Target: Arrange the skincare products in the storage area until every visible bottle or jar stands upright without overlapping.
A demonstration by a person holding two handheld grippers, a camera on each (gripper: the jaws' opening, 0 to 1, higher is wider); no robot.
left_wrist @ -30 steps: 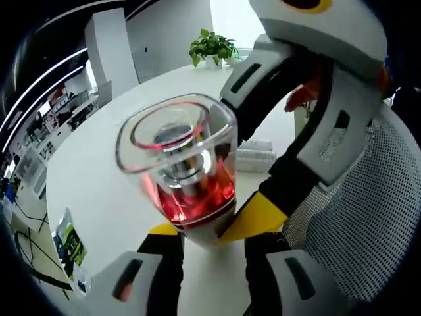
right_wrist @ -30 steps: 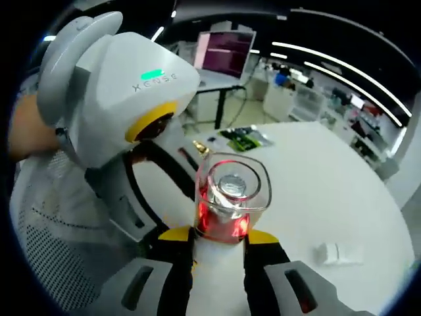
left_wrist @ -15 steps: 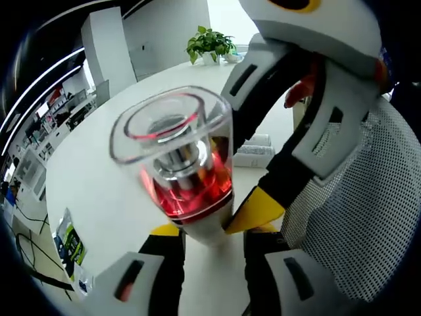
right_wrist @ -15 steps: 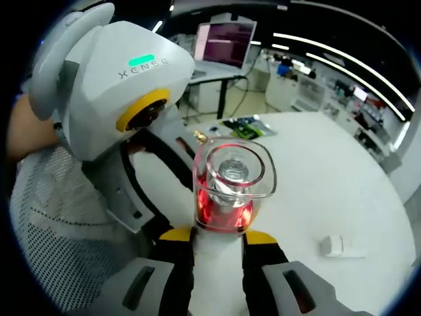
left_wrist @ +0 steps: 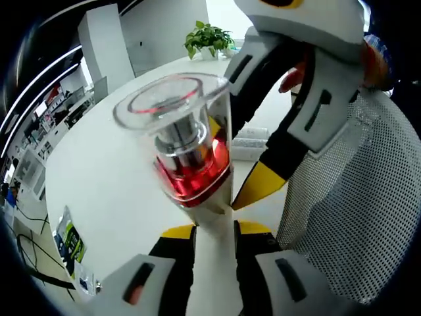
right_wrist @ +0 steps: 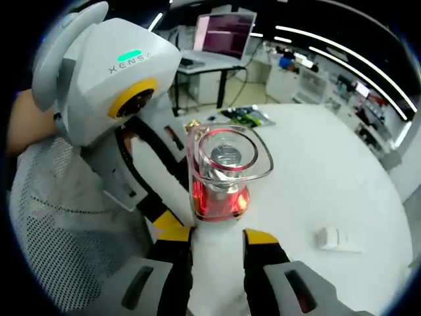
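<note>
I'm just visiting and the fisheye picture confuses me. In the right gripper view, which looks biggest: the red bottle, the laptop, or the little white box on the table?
1. Red bottle, though it is nearest the camera.
2. Laptop, far away.
3. White box.

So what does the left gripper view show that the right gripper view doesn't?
Left gripper view: a potted plant at the far end of the table. Right gripper view: an open laptop with a pinkish screen on a desk behind. Both: the bottle with red liquid and a clear cap, gripped low by the left gripper and the right gripper, plus the white table and a mesh chair.
</note>
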